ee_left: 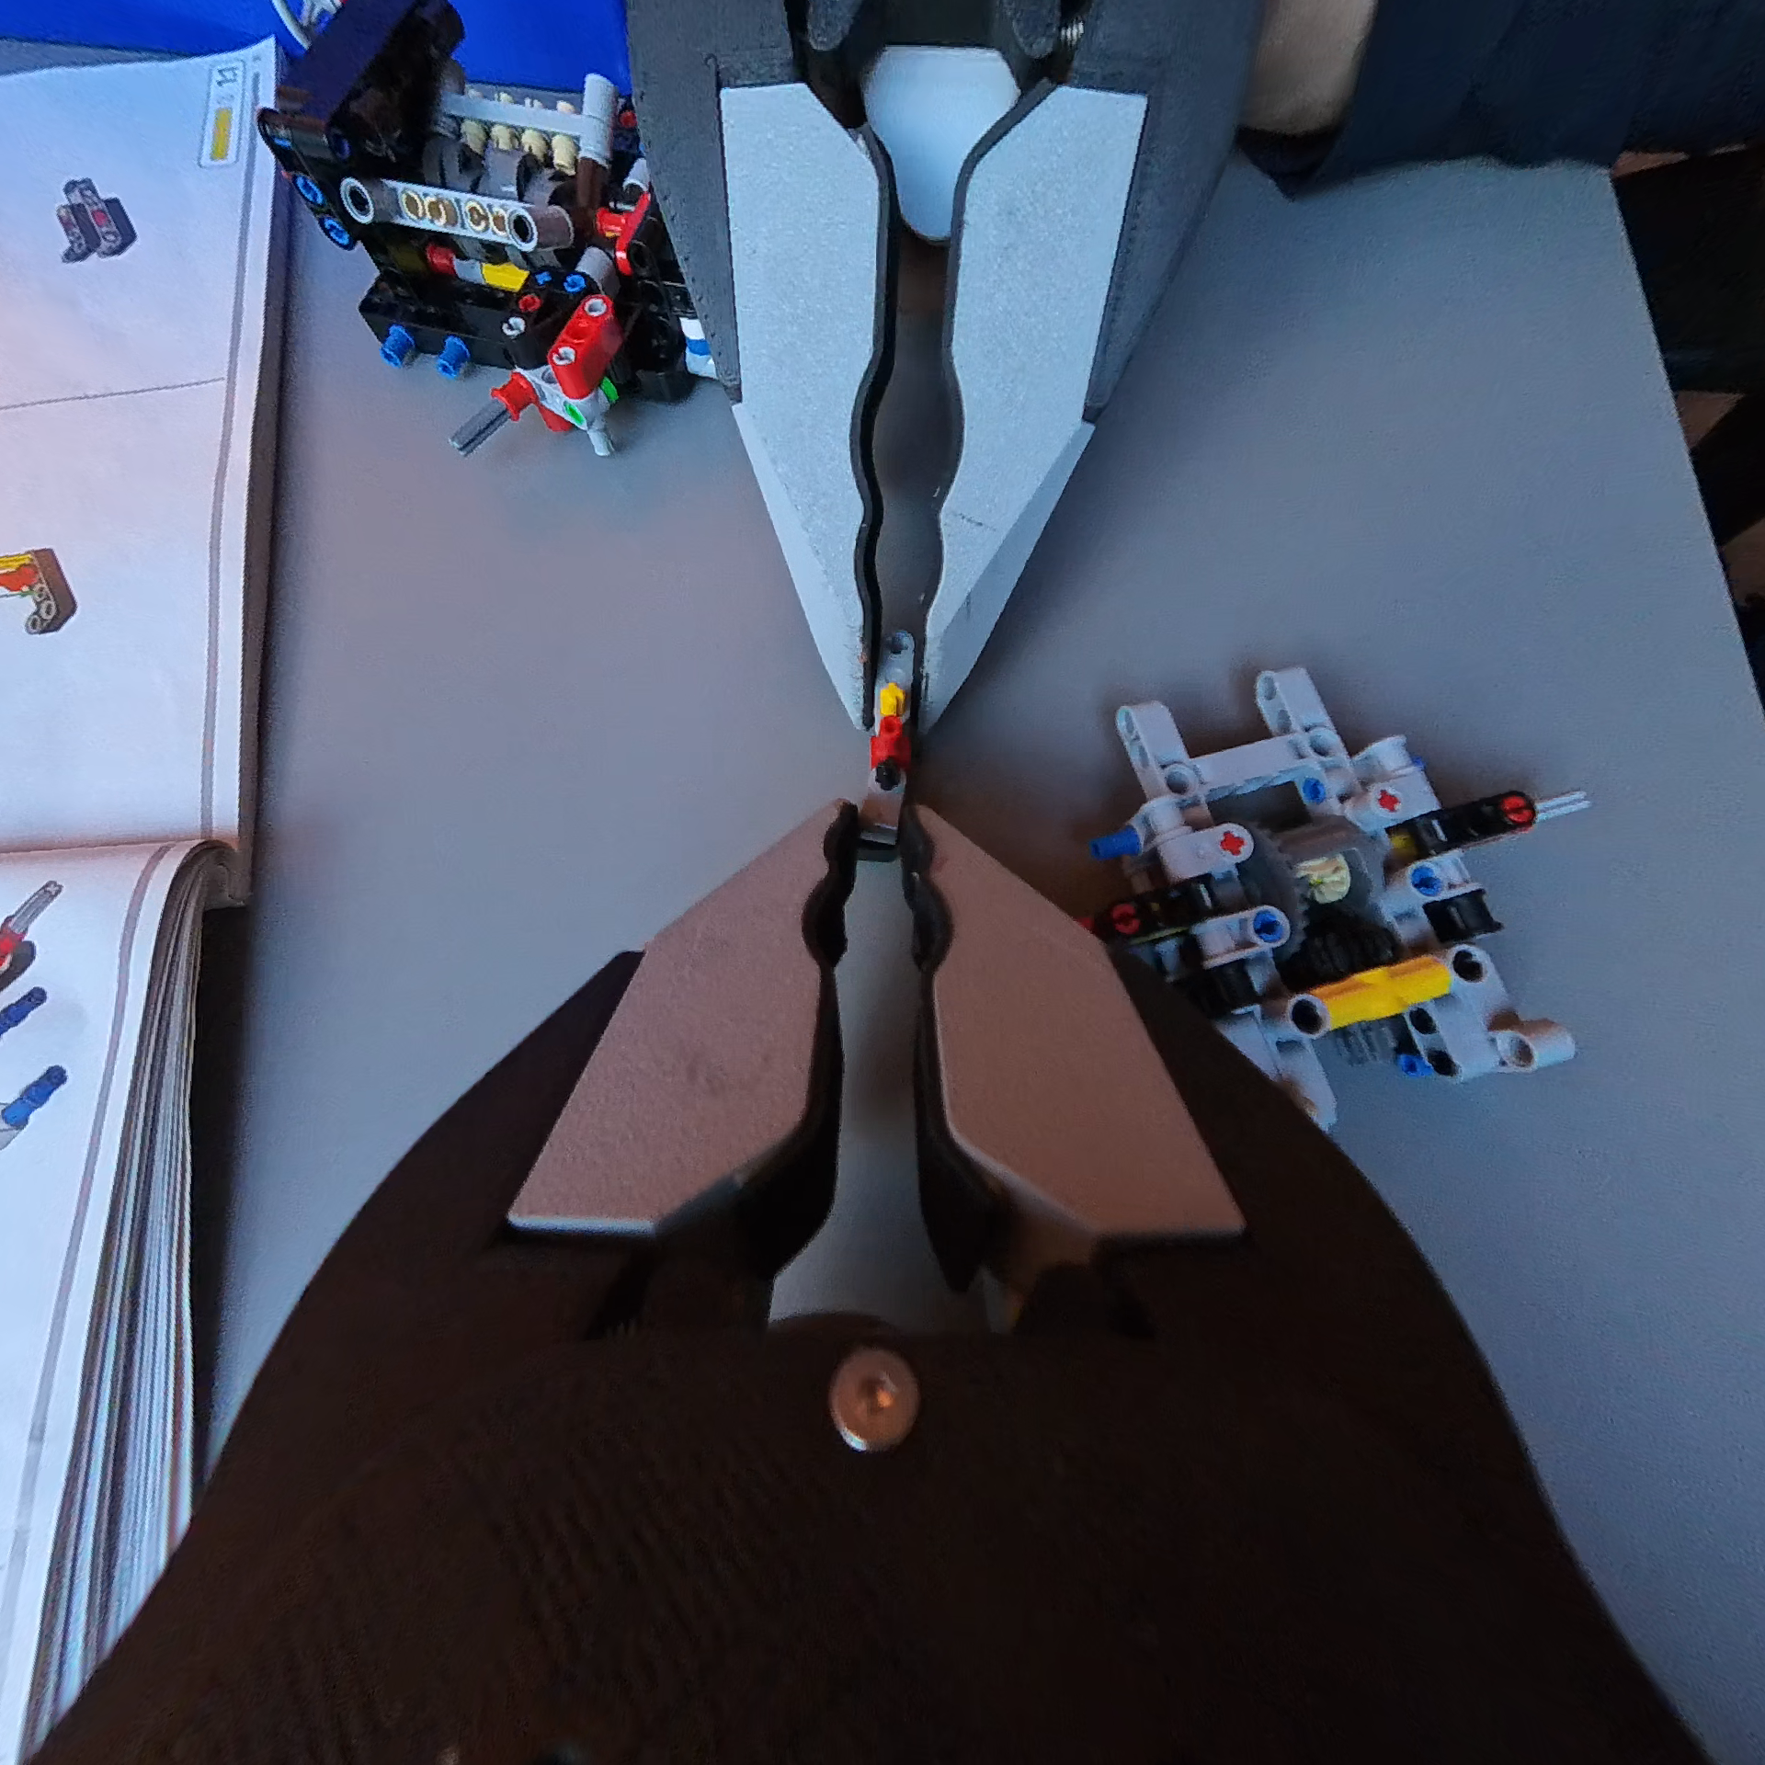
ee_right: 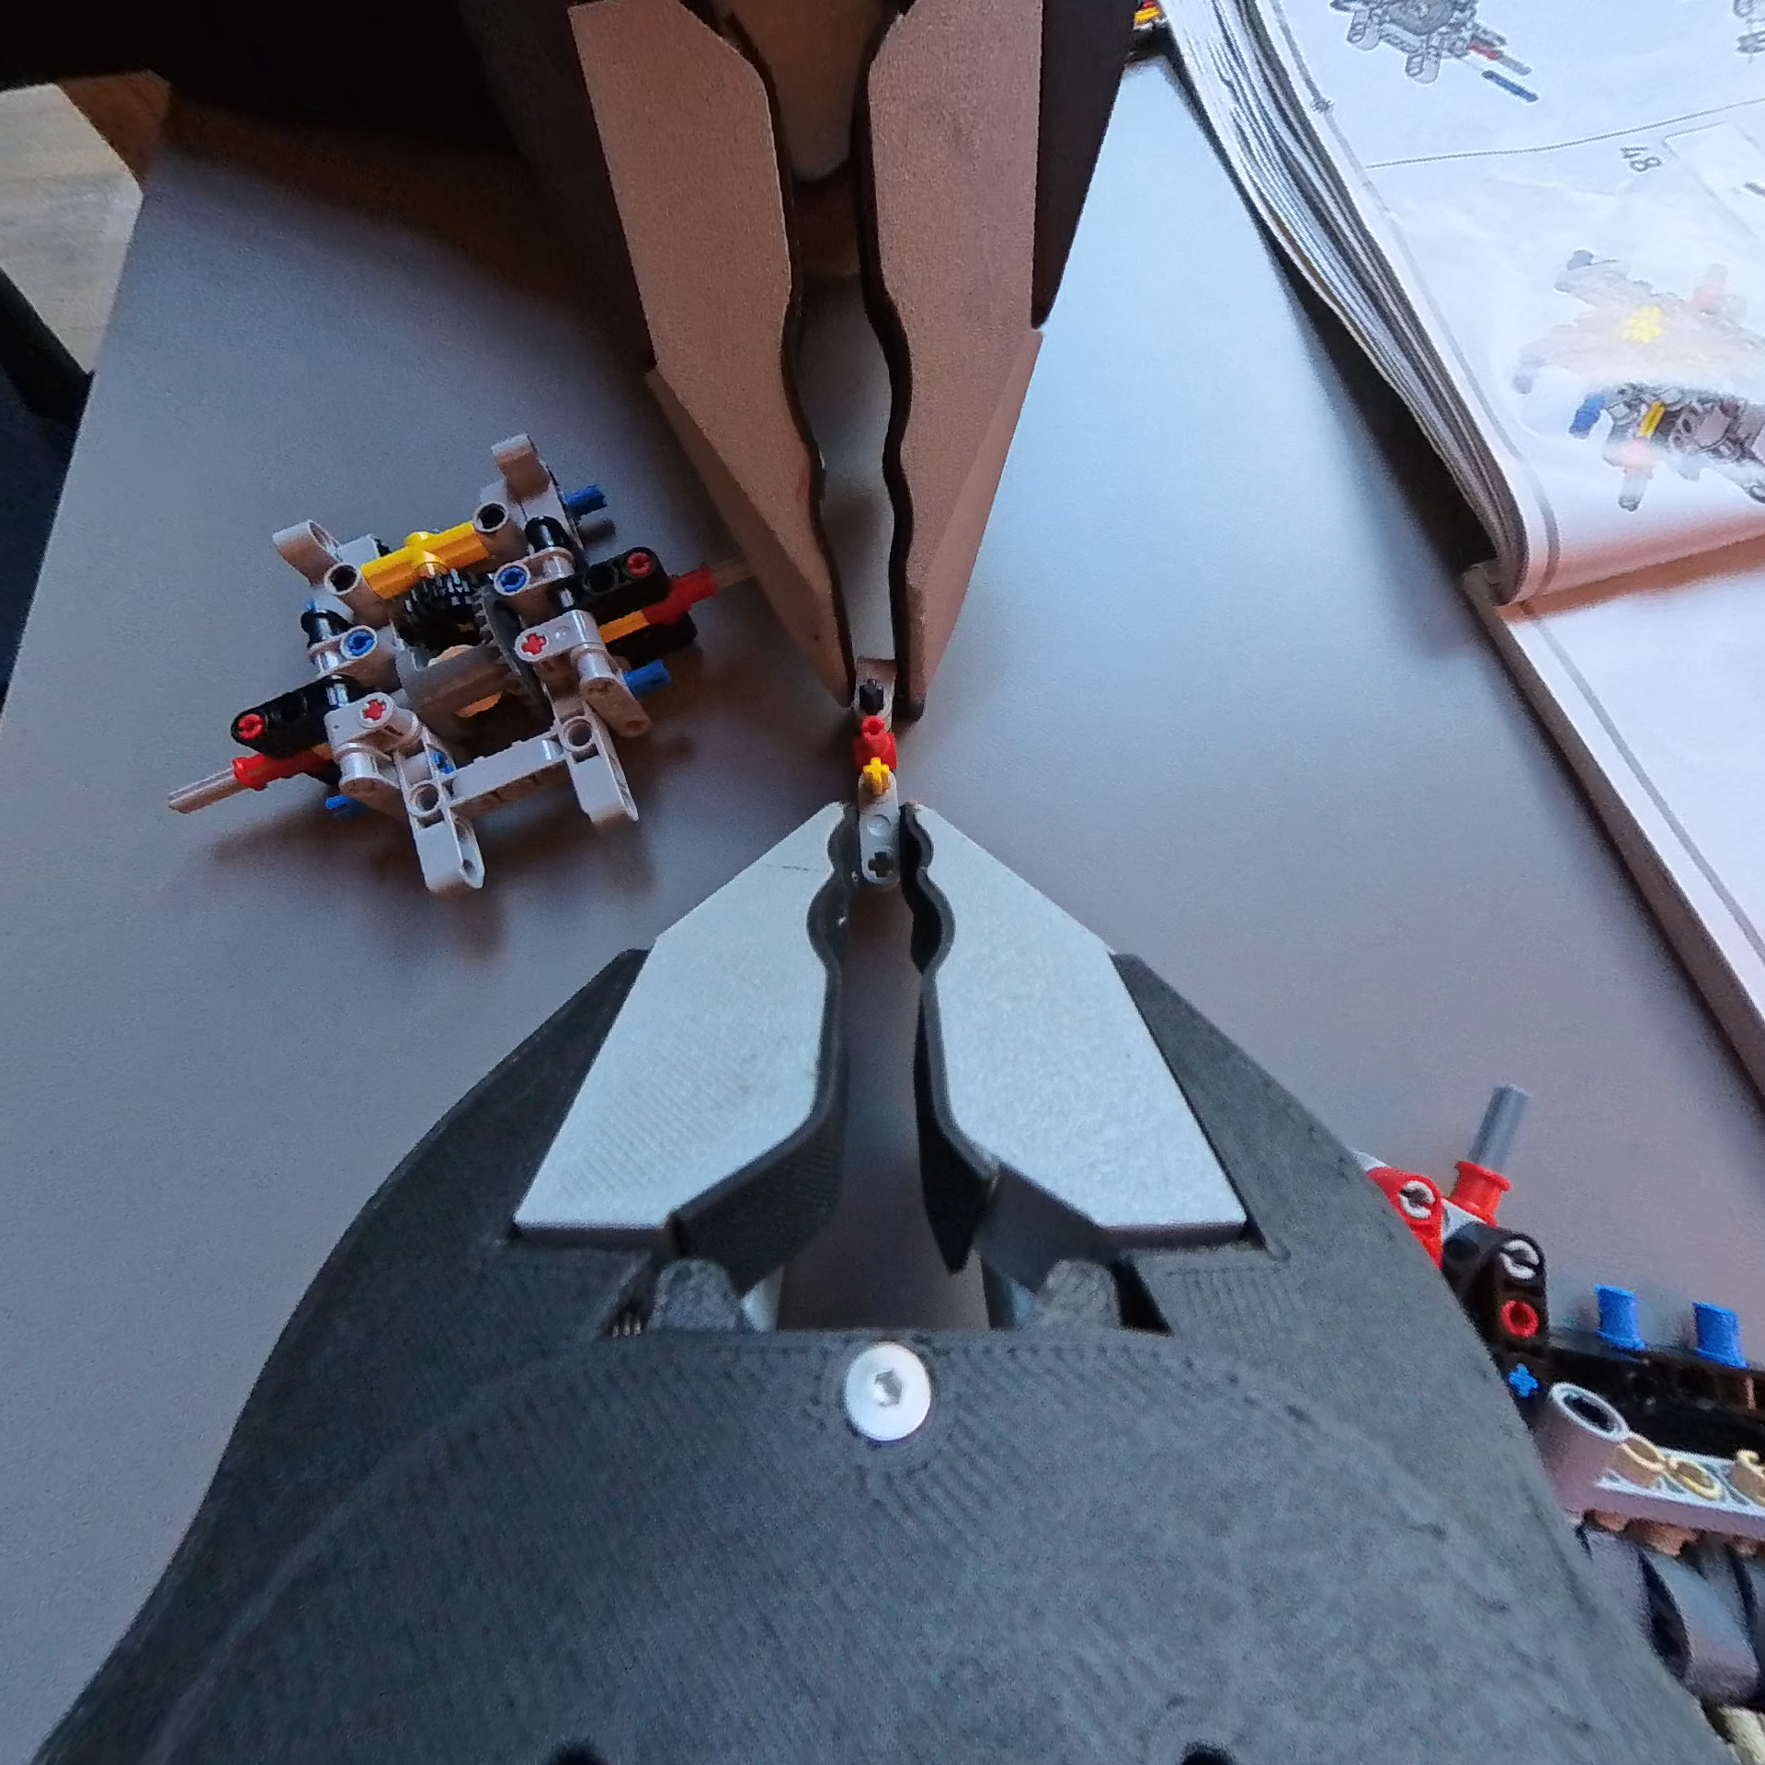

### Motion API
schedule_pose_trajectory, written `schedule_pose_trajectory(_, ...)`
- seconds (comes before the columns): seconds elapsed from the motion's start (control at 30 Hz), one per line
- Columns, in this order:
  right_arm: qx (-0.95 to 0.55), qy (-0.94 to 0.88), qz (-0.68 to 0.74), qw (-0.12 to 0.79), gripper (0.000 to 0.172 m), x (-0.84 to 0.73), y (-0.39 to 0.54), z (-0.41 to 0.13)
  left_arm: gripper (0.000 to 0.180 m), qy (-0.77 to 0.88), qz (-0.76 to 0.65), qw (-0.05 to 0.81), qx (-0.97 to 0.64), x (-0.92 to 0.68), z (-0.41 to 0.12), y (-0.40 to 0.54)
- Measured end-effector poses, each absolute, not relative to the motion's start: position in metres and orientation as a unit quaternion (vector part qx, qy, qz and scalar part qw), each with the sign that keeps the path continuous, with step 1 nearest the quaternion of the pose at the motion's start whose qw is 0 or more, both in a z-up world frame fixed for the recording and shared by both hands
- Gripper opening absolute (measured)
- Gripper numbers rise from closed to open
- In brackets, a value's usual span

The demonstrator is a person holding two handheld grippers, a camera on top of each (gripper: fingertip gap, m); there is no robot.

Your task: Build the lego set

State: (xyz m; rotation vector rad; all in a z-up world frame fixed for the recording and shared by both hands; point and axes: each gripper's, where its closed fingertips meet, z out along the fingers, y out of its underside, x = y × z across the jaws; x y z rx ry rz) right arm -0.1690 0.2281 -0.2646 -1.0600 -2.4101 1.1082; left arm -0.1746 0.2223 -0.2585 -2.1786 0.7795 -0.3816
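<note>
Grey worktop (ee_left: pixel 497 669), matte, seen from two hand-held grippers set tip to tip. Nearest in the left wrist view, the left hand-held gripper (ee_left: pixel 879 831), dark-bodied with pinkish-tan fingers (ee_left: pixel 726 1012), pinching one end of a small light grey construction-toy beam (ee_left: pixel 888 754), black pads pressed on both sides. Along the beam, a black pin (ee_left: pixel 888 776), a red connector (ee_left: pixel 888 740) and a yellow axle piece (ee_left: pixel 892 699), in that order away from the left tips. Just beyond, facing back, the right hand-held gripper (ee_right: pixel 881 845), with pale grey fingers (ee_right: pixel 726 1031), closed on the beam's other end, pads against its sides, a cross-shaped hole visible there in the right wrist view. Beam held between the two sets of tips, over the middle of the worktop; whether touching the surface, cannot tell.

Beside the left gripper, on its right side, a light grey sub-assembly (ee_left: pixel 1337 907) resting on the worktop, with black gears, blue pins, red axle ends and a yellow cross piece. Further off, beside the right gripper's body, a larger black sub-assembly (ee_left: pixel 497 239) with red connectors, blue pins and a row of tan pins. Along the worktop's edge, on the left gripper's left, an open instruction booklet (ee_left: pixel 124 458), thick, white pages with printed part drawings. At the far corner of the left wrist view, a dark sleeve (ee_left: pixel 1528 86).
</note>
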Motion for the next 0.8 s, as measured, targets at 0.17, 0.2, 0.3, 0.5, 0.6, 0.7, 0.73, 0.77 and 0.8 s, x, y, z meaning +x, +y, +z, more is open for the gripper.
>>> schedule_pose_trajectory(0.17, -0.379, -0.835, 0.372, 0.144, 0.005, -0.1712, 0.2308, -0.2658, 0.006, 0.244, -0.156, 0.365, -0.885, -0.1759, -0.2594, 0.2249)
schedule_pose_trajectory(0.2, -0.379, -0.836, 0.369, 0.147, 0.005, -0.1713, 0.2313, -0.2658, 0.006, 0.230, -0.155, 0.359, -0.891, -0.1757, -0.2593, 0.2257)
schedule_pose_trajectory(0.3, -0.380, -0.836, 0.368, 0.148, 0.005, -0.1710, 0.2325, -0.2652, 0.006, 0.238, -0.135, 0.361, -0.891, -0.1757, -0.2597, 0.2272)
schedule_pose_trajectory(0.5, -0.377, -0.834, 0.378, 0.142, 0.005, -0.1709, 0.2301, -0.2657, 0.006, 0.262, -0.146, 0.373, -0.878, -0.1758, -0.2600, 0.2269)
schedule_pose_trajectory(0.6, -0.368, -0.839, 0.370, 0.152, 0.005, -0.1713, 0.2304, -0.2660, 0.006, 0.272, -0.137, 0.366, -0.879, -0.1760, -0.2602, 0.2268)
schedule_pose_trajectory(0.7, -0.365, -0.839, 0.376, 0.149, 0.005, -0.1715, 0.2302, -0.2659, 0.006, 0.282, -0.140, 0.361, -0.878, -0.1760, -0.2603, 0.2267)
schedule_pose_trajectory(0.73, -0.367, -0.837, 0.380, 0.143, 0.005, -0.1716, 0.2302, -0.2658, 0.006, 0.284, -0.144, 0.360, -0.877, -0.1760, -0.2602, 0.2268)
schedule_pose_trajectory(0.77, -0.371, -0.835, 0.384, 0.136, 0.005, -0.1715, 0.2302, -0.2656, 0.006, 0.282, -0.148, 0.360, -0.877, -0.1759, -0.2599, 0.2273)
schedule_pose_trajectory(0.8, -0.375, -0.833, 0.386, 0.129, 0.005, -0.1715, 0.2309, -0.2657, 0.006, 0.275, -0.157, 0.361, -0.877, -0.1757, -0.2596, 0.2284)
